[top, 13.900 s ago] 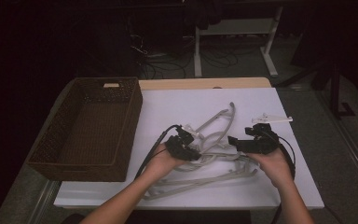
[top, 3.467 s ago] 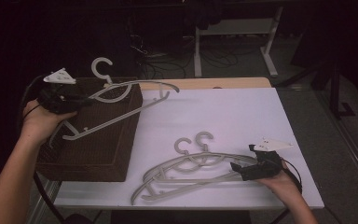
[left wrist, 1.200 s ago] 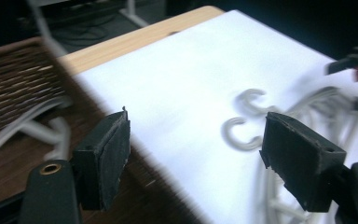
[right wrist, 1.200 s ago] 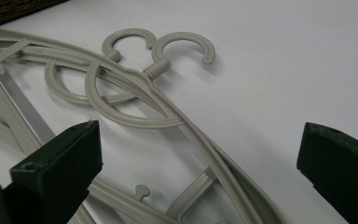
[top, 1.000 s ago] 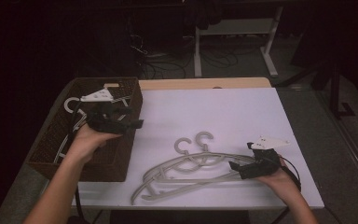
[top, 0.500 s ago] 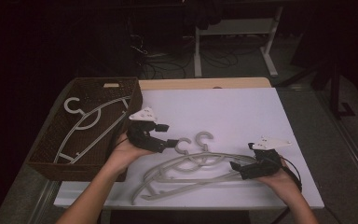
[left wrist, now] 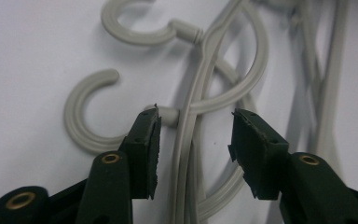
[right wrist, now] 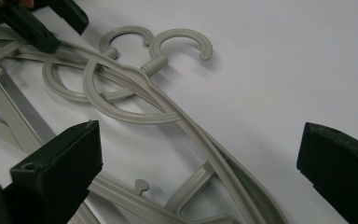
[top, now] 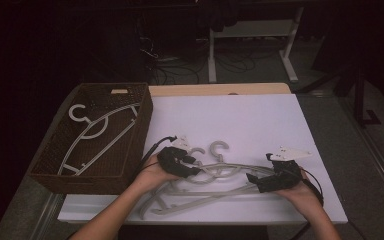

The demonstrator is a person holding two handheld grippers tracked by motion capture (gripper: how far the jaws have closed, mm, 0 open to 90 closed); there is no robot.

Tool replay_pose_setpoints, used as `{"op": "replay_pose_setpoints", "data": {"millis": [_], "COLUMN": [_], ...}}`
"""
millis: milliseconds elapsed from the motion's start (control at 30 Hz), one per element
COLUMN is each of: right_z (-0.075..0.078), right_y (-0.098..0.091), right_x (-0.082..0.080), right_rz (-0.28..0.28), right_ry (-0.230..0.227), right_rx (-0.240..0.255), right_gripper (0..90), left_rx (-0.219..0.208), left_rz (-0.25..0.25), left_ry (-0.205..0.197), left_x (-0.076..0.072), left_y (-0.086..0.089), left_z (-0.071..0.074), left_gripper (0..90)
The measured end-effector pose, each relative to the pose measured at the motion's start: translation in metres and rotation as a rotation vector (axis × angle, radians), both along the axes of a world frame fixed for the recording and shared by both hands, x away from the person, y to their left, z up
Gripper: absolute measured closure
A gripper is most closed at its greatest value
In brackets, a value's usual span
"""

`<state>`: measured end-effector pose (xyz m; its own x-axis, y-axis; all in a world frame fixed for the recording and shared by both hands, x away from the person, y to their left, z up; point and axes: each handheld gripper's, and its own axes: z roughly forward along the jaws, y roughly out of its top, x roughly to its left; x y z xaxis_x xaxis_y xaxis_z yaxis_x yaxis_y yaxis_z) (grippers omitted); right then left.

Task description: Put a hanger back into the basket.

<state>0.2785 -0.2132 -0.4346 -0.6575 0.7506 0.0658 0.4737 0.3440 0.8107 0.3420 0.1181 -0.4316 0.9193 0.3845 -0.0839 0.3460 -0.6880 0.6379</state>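
The left gripper (left wrist: 193, 140) had moved from the basket (top: 45, 160), where one hanger (top: 97, 132) now lay, to the stacked hangers (top: 215, 172), jaws open astride one arm. The right gripper (right wrist: 198, 163) stayed open.

**Camera placement: one overhead, two gripper-mounted**

High view: fixed above the near edge, facing 12 o'clock and down across the table (top: 280, 120). Both gripper views look close along their jaws; all three share the overlapped hangers (top: 215, 170) (left wrist: 200, 102) (right wrist: 135, 93).
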Motion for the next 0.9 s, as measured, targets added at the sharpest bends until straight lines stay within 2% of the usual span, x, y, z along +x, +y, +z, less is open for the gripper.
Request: {"op": "replay_pose_setpoints", "data": {"millis": [200, 267, 500, 633, 667, 767, 900], "right_z": [0.0, 0.0, 0.0, 0.0, 0.0, 0.0, 0.0], "right_y": [-0.001, -0.001, -0.001, 0.0, 0.0, -0.001, -0.001], "right_x": [0.0, 0.0, 0.0, 0.0, 0.0, 0.0, -0.001], "right_rz": [-0.001, -0.003, -0.002, 0.0, 0.0, -0.002, -0.003], "right_ry": [0.0, 0.001, 0.002, 0.003, 0.004, 0.003, 0.001], "right_rx": [0.002, 0.004, 0.002, 0.0, -0.001, 0.001, 0.003], "right_gripper": [0.0, 0.0, 0.0, 0.0, 0.0, 0.0, 0.1], "left_rx": [0.082, 0.106, 0.119, 0.121, 0.123, 0.13, 0.124], "left_rz": [-0.02, -0.023, -0.008, -0.014, -0.01, -0.02, -0.024], "left_ry": [-0.027, -0.023, -0.028, -0.029, -0.027, -0.042, -0.024], "left_x": [-0.001, -0.001, 0.0, 0.0, -0.001, -0.003, -0.004], "left_y": [-0.011, -0.013, -0.014, -0.014, -0.014, -0.015, -0.015], "left_z": [-0.008, -0.01, -0.013, -0.013, -0.012, -0.012, -0.011], "left_gripper": [59.7, 61.6, 69.8, 71.9, 75.8, 78.1, 79.3]}}
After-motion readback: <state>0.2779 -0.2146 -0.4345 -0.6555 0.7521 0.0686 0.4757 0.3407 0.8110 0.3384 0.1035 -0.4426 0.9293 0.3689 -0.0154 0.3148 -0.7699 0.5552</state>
